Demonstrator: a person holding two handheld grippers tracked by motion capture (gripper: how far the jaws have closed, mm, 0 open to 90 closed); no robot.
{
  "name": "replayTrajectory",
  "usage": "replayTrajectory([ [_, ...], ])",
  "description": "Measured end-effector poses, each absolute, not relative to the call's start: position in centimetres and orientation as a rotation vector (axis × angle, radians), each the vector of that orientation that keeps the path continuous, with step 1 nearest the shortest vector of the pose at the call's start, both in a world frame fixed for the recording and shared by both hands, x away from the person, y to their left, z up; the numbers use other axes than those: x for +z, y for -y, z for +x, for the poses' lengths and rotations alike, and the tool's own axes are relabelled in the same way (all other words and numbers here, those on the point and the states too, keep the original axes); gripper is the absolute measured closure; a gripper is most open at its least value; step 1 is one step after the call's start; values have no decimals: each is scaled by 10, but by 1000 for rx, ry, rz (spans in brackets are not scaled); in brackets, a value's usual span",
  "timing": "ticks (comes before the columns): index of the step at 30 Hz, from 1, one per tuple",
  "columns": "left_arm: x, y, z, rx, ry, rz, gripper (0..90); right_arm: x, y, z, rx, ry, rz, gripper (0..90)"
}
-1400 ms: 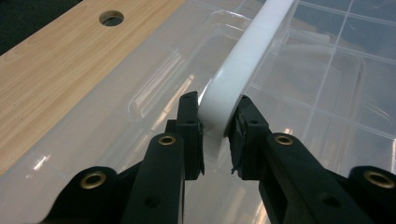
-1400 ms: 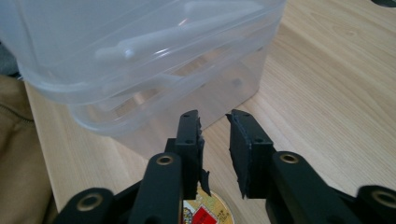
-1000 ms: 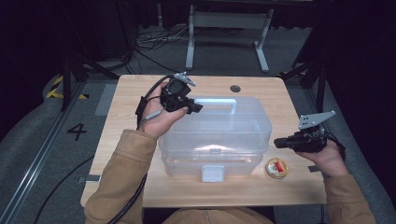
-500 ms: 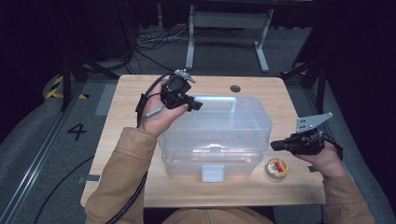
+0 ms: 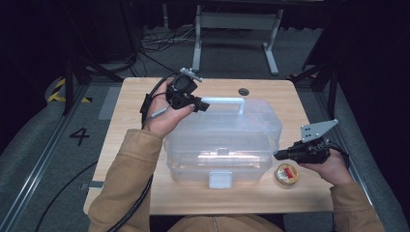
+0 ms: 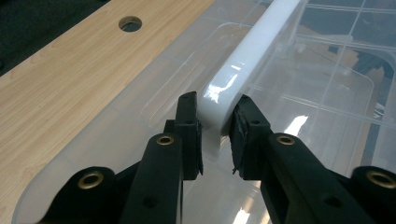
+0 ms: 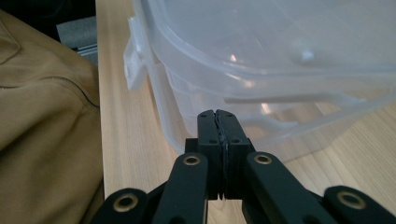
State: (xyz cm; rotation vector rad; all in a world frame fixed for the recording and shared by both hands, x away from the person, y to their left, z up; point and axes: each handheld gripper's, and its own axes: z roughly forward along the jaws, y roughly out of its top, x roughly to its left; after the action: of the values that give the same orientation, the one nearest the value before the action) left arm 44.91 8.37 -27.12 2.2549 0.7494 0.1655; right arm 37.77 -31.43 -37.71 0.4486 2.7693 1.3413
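**Handle gripped, box not yet lifted or opened**

A dark workshop floor surrounds a pale wooden table [image 5: 130, 145]. At the table's middle sits a large clear plastic storage box [image 5: 222, 145], its white front latch [image 5: 220, 180] apparently fastened. The left gripper [image 5: 200, 104] pinches the box's white plastic carry handle [image 6: 247, 65] at its left end. The right gripper [image 5: 280, 154], jaws pressed together and empty, points at the box's right wall. A small round yellow tin [image 5: 286, 174] lies near right. Opening or lifting remains.

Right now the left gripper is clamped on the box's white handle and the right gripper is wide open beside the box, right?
Not quite: the right gripper is shut, jaws pressed together with nothing between, as the right gripper view shows. The left gripper does clamp the white handle.
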Motion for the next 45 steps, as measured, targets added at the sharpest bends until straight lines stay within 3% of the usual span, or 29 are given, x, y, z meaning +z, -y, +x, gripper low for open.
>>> replayTrajectory([
  [22,-272,-86,448,169,-742,2237,743,-368,314,373,1401,-2714,444,894],
  [26,-267,-92,443,195,-756,2236,598,-367,314,373,1392,-2706,448,894],
  [33,-257,-106,433,200,-746,2202,525,-367,312,373,1395,-2701,450,895],
  [45,-241,-119,407,255,-707,2163,563,-361,313,372,1428,-2629,484,896],
])
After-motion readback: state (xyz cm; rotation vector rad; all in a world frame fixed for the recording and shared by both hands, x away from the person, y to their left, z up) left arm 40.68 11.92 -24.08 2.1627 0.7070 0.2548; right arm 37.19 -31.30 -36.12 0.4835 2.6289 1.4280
